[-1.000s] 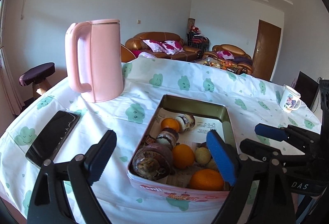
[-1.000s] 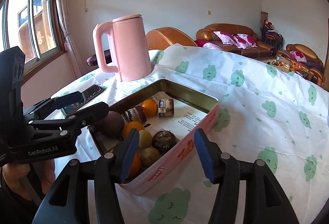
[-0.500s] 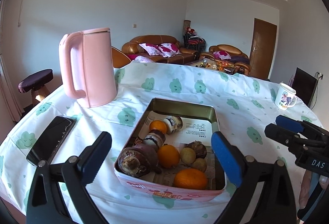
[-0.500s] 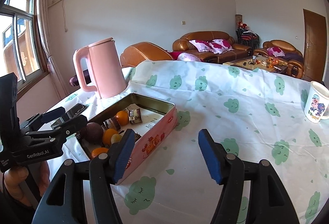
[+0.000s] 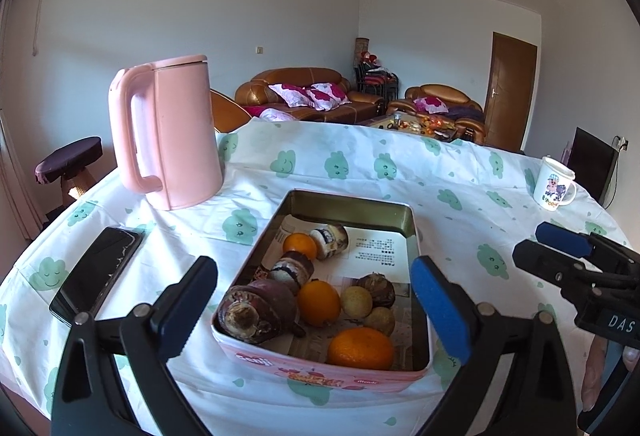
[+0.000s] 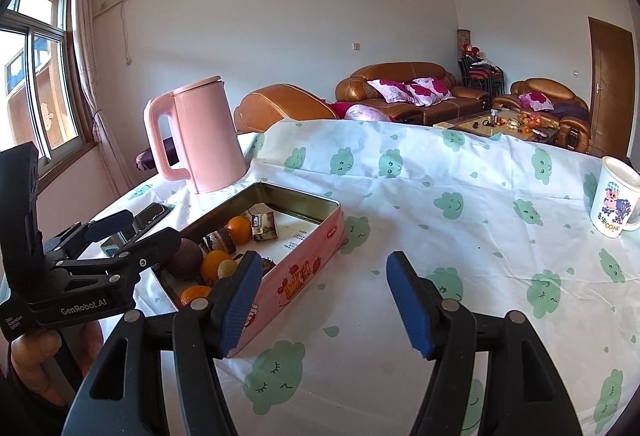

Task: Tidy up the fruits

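Fruits sit in the pink tin [image 5: 320, 366] on the surface [image 5: 360, 172], and from the left wrist view the left tongs [image 5: 316, 300] hang over the tin's near end, jaws wide apart with nothing between them but the view of the load below. Three oranges show: one at the near wall [image 5: 361, 347], one mid-tin [image 5: 319, 303], one further back [image 5: 300, 246], with a big dark purple fruit [image 5: 258, 312] at the near left corner and small brownish fruits [image 5: 362, 302] beside them. A pink kettle [image 5: 172, 132] stands upright behind the tin, a phone [image 5: 98, 272] lies flat to its left, a mug [image 5: 554, 188] stands far right. Over to the right wrist view: the right tongs [image 6: 324, 302] are spread open over bare tablecloth [image 6: 440, 236] just beside the tin [image 6: 296, 276], gripping nothing. The left tongs [image 6: 132, 232] appear at the left edge, open too, above the tin's near end.
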Demonstrator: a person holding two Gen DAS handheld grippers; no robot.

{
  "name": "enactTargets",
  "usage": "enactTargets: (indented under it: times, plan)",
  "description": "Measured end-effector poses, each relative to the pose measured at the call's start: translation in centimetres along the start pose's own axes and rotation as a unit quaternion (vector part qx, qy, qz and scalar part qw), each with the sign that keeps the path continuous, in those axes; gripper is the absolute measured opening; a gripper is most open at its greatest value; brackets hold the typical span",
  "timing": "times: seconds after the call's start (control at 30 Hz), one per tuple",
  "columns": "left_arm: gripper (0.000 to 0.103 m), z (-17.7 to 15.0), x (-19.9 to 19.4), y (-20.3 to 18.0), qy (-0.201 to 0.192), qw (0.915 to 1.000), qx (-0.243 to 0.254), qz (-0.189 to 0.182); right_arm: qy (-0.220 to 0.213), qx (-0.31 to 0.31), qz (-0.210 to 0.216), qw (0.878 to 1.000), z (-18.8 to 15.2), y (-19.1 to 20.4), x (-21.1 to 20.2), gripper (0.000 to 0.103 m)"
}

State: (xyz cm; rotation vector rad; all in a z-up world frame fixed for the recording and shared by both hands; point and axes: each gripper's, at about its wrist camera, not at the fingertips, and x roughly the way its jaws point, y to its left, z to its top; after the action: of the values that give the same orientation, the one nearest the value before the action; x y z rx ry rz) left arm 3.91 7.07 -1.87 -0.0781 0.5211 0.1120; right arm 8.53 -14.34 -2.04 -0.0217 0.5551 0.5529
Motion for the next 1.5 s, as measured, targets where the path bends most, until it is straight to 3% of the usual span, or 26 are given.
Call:
enactTargets:
  times: [1.5]
  plan:
    - [0.103, -0.2, -0.6, -1.7, -0.015, 0.9995, 0.026, 0.010, -0.012, -0.015, -0.016, 1.000, -0.5, -0.3, -1.1, 0.067]
